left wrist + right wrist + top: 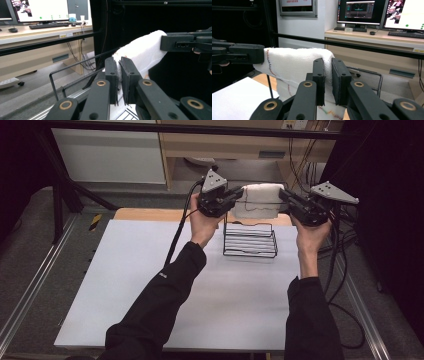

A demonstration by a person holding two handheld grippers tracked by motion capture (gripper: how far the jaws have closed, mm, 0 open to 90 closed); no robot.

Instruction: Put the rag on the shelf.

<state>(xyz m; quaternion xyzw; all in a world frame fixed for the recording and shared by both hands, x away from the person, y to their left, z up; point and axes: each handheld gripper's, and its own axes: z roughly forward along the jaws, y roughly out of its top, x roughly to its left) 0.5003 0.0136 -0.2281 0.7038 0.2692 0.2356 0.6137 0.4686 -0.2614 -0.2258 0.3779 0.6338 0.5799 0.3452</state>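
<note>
While both the left gripper (pixel 239 195) and right gripper (pixel 284 195) clamp the white cloth (pixel 260 200) taut above the wire rack (pixel 250 240), lowering should proceed level, centred over the rack.

Table (pixel 150 295): we record a flat white top filling most of the high view, with a bare strip of light wood along its 12 o'clock edge. Its white corner also appears at 7 o'clock in the right gripper view (pixel 234 95).

Wire rack (pixel 250 240): we note one black rack standing directly on the top at about 1 o'clock from the table's centre, close to the wooden strip. Its thin rods also cross the left gripper view (pixel 75 66).
</note>
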